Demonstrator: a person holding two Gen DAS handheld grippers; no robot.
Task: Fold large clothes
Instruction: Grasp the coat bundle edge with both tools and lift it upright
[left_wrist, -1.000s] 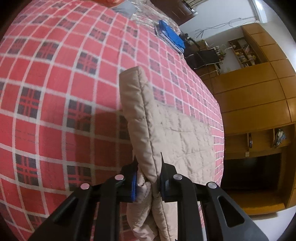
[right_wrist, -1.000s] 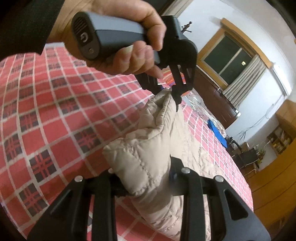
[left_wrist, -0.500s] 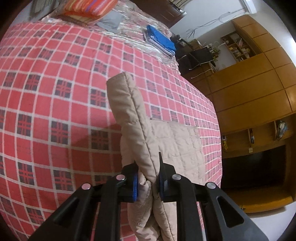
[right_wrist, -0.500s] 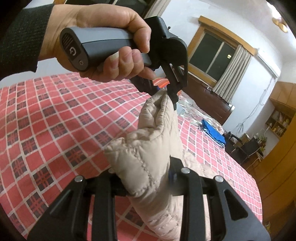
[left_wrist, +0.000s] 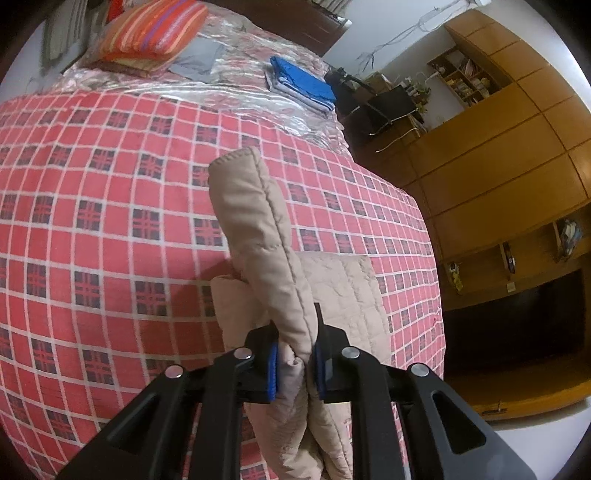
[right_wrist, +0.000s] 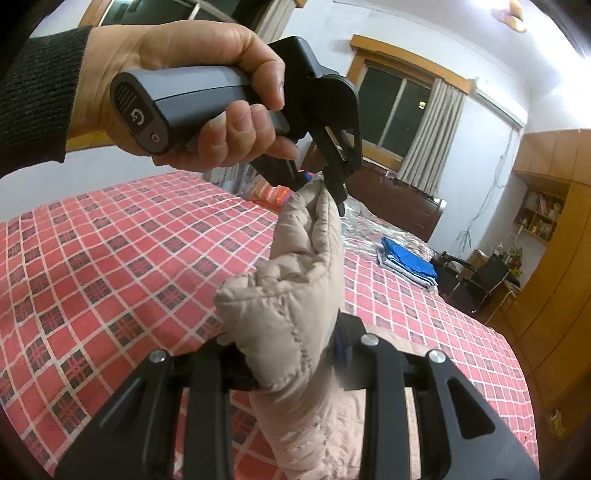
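Above red checked bedspread (left_wrist: 92, 240), beige quilted coat (left_wrist: 258, 236) lifted higher, both tongs (left_wrist: 295, 363) (right_wrist: 295, 354) still clamped.

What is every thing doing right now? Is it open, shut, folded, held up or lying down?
Coat: bunched, lifted off the bed, pinched at two spots.
Left gripper: jaws shut on coat.
Right gripper: jaws shut on coat.
Blue clothes: folded, stacked on the bed.
Striped pillow: lying at the bed's far end.
Curtains: drawn open.
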